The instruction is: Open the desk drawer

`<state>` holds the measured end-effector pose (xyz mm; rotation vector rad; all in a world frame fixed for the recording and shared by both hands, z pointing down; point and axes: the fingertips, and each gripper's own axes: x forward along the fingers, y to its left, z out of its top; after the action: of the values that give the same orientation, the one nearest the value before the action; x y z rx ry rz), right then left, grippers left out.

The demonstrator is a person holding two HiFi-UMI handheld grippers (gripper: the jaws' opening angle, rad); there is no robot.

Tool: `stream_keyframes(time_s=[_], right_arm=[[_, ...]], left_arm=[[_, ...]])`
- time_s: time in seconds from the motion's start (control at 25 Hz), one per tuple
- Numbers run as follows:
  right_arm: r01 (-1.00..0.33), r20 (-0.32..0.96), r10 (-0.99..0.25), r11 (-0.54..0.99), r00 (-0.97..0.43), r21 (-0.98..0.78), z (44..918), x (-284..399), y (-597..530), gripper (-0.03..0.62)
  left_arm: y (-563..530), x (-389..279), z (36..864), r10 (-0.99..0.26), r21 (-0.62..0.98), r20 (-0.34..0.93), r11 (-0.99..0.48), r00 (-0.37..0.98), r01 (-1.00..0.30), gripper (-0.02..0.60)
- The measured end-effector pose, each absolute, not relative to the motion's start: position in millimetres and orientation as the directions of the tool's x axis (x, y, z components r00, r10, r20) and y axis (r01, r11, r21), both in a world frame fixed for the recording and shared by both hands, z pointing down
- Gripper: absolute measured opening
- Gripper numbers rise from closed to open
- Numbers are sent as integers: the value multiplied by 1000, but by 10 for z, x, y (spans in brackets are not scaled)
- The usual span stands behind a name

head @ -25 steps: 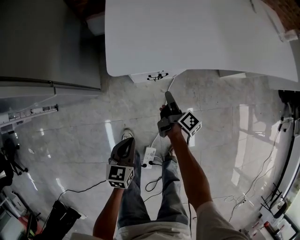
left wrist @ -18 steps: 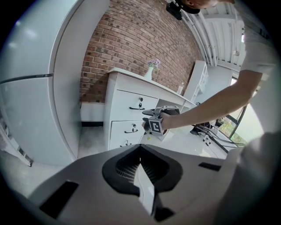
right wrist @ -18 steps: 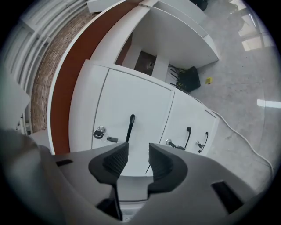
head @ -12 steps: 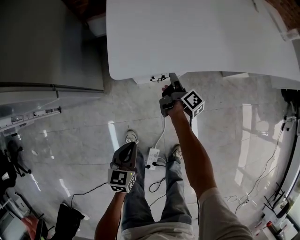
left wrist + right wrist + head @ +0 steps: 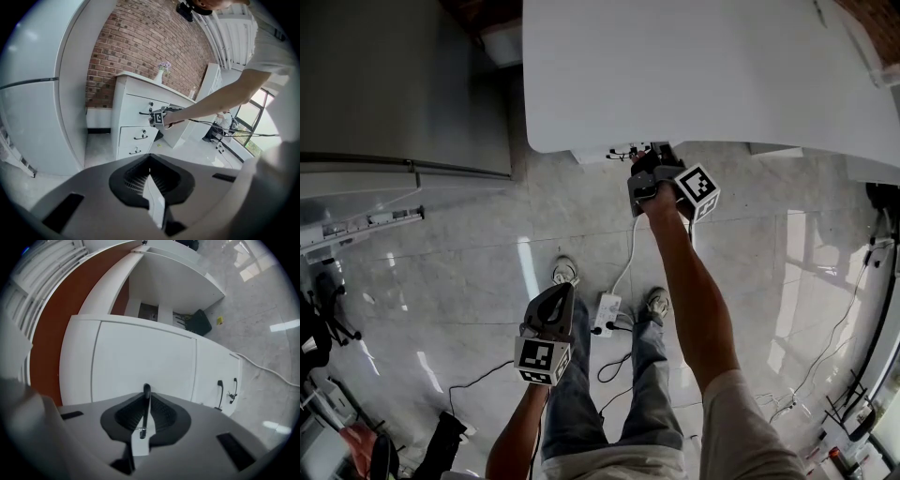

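Note:
The white desk [image 5: 703, 66] fills the top of the head view, with its drawer front and dark handles [image 5: 622, 151] just under the near edge. My right gripper [image 5: 652, 156] is at that drawer front. In the right gripper view its jaws [image 5: 146, 405] are closing, and the thin black top drawer handle [image 5: 146, 391] stands pinched between the pads. The left gripper view shows the drawer stack [image 5: 136, 133] with the right gripper [image 5: 161, 117] at the top drawer. My left gripper [image 5: 553, 292] hangs low over the floor, shut and holding nothing [image 5: 151, 185].
A grey cabinet [image 5: 394, 84] stands left of the desk. A white power strip [image 5: 600, 312] and cables lie on the tiled floor by the person's feet. Two lower drawer handles [image 5: 220, 392] show to the right. A vase [image 5: 161, 74] stands on the desk before a brick wall.
My right gripper moved up the picture to the drawer front under the desk edge and its jaws came together on the handle. The left gripper stayed where it was.

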<state>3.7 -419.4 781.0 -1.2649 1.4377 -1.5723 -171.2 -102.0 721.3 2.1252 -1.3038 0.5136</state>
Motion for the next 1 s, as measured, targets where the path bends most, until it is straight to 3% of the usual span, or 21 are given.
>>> stream_keyframes(time_s=[0.08,1.0], right_arm=[[-120,209,-925,-180,-316,-976,7786,40,-4202,37],[-79,173,-932,-156,-318,-985,7740,85,-3683,37]], left_arm=[[-1013,-1738,7208,-669,276,597,-346,442,-897,11],[-1019,-1511,7108,-668,280,572,-386,476,-879,11]])
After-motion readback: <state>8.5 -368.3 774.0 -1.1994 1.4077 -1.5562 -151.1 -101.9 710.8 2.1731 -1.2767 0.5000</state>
